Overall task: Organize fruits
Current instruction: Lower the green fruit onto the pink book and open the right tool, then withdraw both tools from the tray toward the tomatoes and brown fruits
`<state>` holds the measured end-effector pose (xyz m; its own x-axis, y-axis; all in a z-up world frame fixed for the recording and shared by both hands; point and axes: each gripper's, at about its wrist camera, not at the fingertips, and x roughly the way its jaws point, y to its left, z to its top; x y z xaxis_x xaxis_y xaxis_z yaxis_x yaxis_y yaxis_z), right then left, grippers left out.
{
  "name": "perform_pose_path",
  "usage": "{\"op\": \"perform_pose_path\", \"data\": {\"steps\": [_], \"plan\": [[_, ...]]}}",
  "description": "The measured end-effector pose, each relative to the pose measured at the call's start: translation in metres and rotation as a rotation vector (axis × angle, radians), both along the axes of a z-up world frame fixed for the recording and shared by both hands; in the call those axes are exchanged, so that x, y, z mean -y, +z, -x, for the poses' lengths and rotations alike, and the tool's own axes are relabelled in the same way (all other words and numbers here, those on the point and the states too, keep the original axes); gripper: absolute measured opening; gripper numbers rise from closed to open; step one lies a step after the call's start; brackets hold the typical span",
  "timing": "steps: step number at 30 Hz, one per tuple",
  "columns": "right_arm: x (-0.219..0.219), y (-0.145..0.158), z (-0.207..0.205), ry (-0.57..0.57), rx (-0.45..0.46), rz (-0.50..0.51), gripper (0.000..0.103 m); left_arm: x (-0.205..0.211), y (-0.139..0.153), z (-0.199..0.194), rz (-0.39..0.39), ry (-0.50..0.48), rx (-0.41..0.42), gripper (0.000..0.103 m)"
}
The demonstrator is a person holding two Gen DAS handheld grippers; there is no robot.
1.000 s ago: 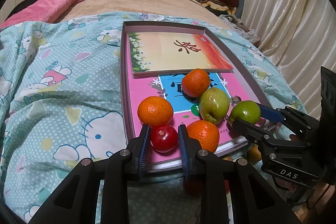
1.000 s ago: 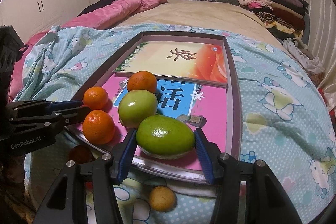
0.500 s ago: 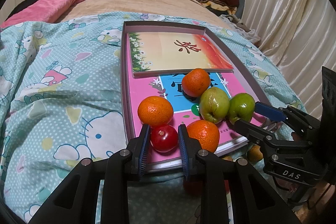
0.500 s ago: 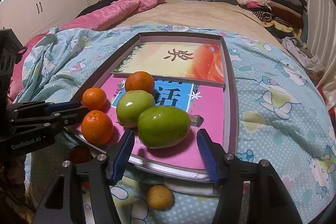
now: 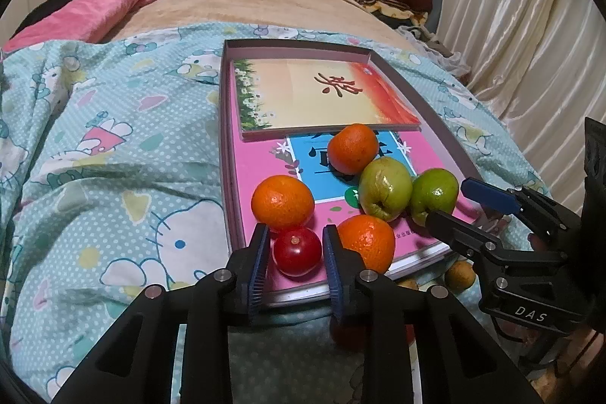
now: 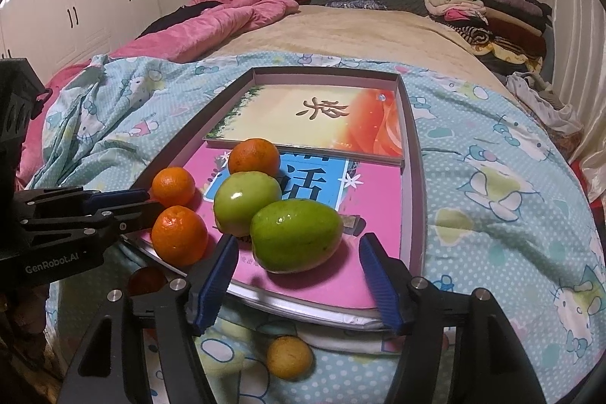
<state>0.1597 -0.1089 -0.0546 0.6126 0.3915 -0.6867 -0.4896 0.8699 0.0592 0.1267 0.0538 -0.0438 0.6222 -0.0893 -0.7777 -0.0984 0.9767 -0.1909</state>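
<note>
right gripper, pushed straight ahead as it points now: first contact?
Most likely the oval green fruit on the pink book. It lies directly ahead of the right gripper, between its opening jaws, with the pads clear of it. The rounder green fruit sits just behind; depth is uncertain.

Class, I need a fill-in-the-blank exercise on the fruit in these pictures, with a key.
1. The number of round orange citrus fruits lying on the pink book cover is ____.
2. The small round fruit between the left hand-held gripper pads is coloured ____.
3. The opening right hand-held gripper flanks a large oval fruit coloured ____.

Key: three; red; green
</note>
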Motion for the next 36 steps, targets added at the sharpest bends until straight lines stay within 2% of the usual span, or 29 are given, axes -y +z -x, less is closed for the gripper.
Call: {"op": "perform_pose_path", "data": {"steps": [12,14,32,36], "plan": [[0.002,0.002,0.001,-0.004,0.011,-0.010,0.066,0.001,0.007,0.006,0.017,-0.001,0.022,0.051],[0.002,0.003,0.001,-0.003,0.012,-0.014,0.071,0.001,0.008,0.007,0.015,0.003,0.025,0.055],[0.009,0.013,0.005,-0.021,0.044,-0.048,0.073,-0.002,0.019,0.017,0.041,0.027,0.067,0.071],[0.011,0.016,0.006,-0.024,0.055,-0.061,0.078,-0.005,0.022,0.020,0.054,0.036,0.086,0.074]]}}
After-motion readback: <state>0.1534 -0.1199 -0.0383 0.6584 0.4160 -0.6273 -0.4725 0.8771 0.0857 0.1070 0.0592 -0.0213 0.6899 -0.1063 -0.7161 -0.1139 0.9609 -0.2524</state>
